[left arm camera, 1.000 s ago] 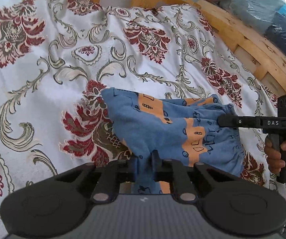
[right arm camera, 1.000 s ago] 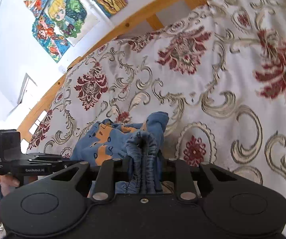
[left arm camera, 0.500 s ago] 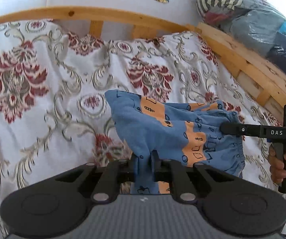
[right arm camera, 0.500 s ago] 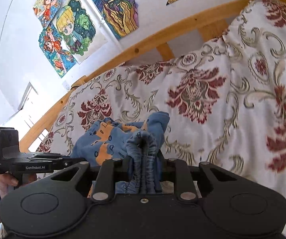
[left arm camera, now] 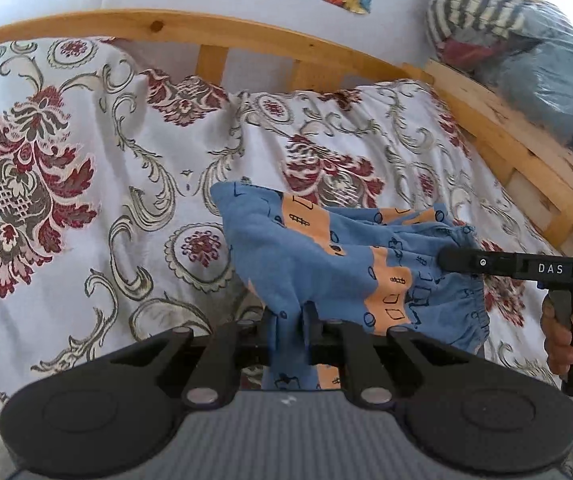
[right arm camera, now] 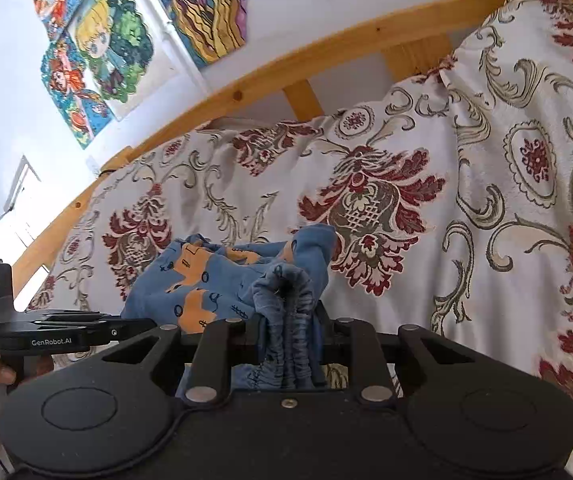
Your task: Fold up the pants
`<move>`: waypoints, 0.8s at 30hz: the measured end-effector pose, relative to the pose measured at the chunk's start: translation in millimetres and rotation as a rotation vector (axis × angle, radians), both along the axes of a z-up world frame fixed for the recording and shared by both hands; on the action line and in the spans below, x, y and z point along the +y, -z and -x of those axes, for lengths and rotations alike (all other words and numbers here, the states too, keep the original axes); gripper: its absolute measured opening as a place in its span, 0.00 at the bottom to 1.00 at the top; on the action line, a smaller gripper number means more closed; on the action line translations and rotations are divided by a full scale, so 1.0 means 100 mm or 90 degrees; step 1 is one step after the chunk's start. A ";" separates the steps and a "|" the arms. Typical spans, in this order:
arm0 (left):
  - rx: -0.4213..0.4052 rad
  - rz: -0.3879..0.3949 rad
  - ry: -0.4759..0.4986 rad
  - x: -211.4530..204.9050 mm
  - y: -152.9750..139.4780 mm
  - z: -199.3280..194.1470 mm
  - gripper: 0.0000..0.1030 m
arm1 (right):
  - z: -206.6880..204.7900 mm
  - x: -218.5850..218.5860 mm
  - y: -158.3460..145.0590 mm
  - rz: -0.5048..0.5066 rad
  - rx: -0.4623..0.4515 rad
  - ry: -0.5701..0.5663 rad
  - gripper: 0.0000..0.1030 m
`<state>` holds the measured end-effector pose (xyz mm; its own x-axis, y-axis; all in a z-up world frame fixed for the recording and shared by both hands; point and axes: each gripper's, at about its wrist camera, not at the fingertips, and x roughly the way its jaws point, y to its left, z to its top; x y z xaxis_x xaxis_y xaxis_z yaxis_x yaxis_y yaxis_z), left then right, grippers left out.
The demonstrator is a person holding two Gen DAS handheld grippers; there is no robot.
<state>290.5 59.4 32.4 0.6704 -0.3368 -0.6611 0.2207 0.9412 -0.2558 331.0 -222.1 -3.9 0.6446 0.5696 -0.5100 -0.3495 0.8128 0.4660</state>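
While the blue-and-orange pants (left arm camera: 338,264) hang bunched above the patterned bed (left arm camera: 86,200), the left hand-held gripper (left arm camera: 290,320) pinches a fabric edge and the right hand-held gripper (right arm camera: 290,344) clamps the gathered waistband. This looks like the lift-and-spread step; next, the two should draw apart and lay the cloth flat.

Wooden bed frame (left arm camera: 254,36) (floral bedspread (left arm camera: 86,200))
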 end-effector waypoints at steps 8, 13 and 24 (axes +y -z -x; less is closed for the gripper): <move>0.032 -0.001 -0.004 0.07 0.28 -0.24 0.12 | -0.08 0.14 0.22 0.046 0.018 0.011 0.23; 0.045 -0.004 -0.013 0.07 0.38 -0.30 0.15 | -0.08 0.25 0.20 0.092 0.009 0.011 0.31; 0.029 -0.044 -0.052 0.07 0.23 -0.06 0.57 | 0.38 0.33 0.00 0.142 -0.052 0.066 0.60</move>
<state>296.7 66.8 9.0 0.6619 -0.2348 -0.7119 0.1324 0.9714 -0.1973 292.9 -189.5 -3.7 0.7376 0.3782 -0.5594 -0.2886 0.9255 0.2452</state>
